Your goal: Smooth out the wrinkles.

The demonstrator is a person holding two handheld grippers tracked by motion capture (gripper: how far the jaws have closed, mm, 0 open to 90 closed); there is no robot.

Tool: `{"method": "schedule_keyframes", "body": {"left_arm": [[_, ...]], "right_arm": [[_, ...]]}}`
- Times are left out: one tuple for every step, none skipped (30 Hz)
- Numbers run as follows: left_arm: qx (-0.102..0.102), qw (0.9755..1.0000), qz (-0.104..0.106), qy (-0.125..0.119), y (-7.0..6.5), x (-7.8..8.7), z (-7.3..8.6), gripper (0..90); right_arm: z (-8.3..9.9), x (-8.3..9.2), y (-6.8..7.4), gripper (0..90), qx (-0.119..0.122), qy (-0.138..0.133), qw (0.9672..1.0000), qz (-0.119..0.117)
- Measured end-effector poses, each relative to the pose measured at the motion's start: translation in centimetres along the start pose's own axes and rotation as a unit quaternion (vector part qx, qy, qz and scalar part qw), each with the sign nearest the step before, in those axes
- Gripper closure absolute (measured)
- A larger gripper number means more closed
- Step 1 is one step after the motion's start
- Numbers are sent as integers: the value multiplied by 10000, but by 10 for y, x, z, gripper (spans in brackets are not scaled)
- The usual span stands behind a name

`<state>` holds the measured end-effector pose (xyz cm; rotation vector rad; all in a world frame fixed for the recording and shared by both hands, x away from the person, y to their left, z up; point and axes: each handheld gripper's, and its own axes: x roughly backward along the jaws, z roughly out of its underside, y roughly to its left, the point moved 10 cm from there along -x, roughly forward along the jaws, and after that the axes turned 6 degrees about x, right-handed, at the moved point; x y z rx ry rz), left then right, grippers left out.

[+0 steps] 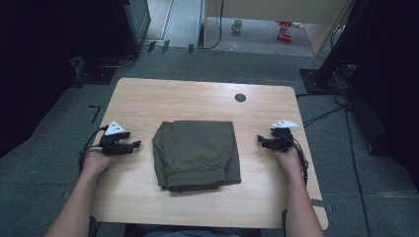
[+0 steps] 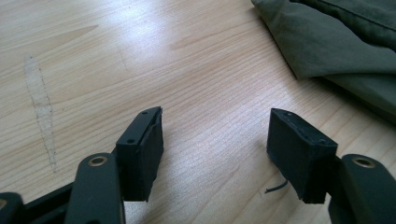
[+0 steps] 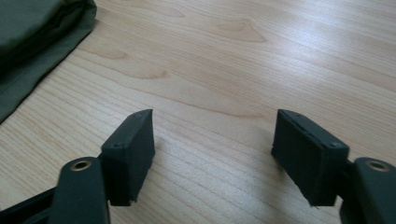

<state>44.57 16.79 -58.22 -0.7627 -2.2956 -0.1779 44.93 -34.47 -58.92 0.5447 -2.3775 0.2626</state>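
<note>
A folded olive-green garment (image 1: 196,154) lies in the middle of the wooden table (image 1: 197,98). My left gripper (image 1: 134,144) rests low over the table to the garment's left, pointing toward it, open, with only bare wood between its jaws. In the left gripper view the gripper (image 2: 215,140) is open and the garment's edge (image 2: 336,42) sits at the upper right. My right gripper (image 1: 260,140) is on the garment's right side, also open and apart from the cloth. Its own view shows the gripper (image 3: 212,140) over bare wood, with the garment (image 3: 32,42) at the upper left.
A small dark round grommet (image 1: 240,97) sits in the table near its far edge. Beyond the table are grey floor, cables (image 1: 321,116) at the right and dark equipment on both sides. A short dark thread (image 2: 276,187) lies on the wood by my left gripper's right jaw.
</note>
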Motion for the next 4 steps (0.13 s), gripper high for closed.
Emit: {"method": "schedule_keyframes", "body": {"left_arm": [[5,10000,-11,-8,0,0,0,356],[9,10000,-16,-8,0,0,0,355],[14,10000,-20,-9,0,0,0,356],[20,10000,-28,-8,0,0,0,356]], "right_arm": [[0,0,1,258,27,10,10000,-26],[0,0,3,243,53,17,10000,-58],[0,-1,4,228,92,30,9999,-87],[0,-1,5,210,90,49,9999,-97]]}}
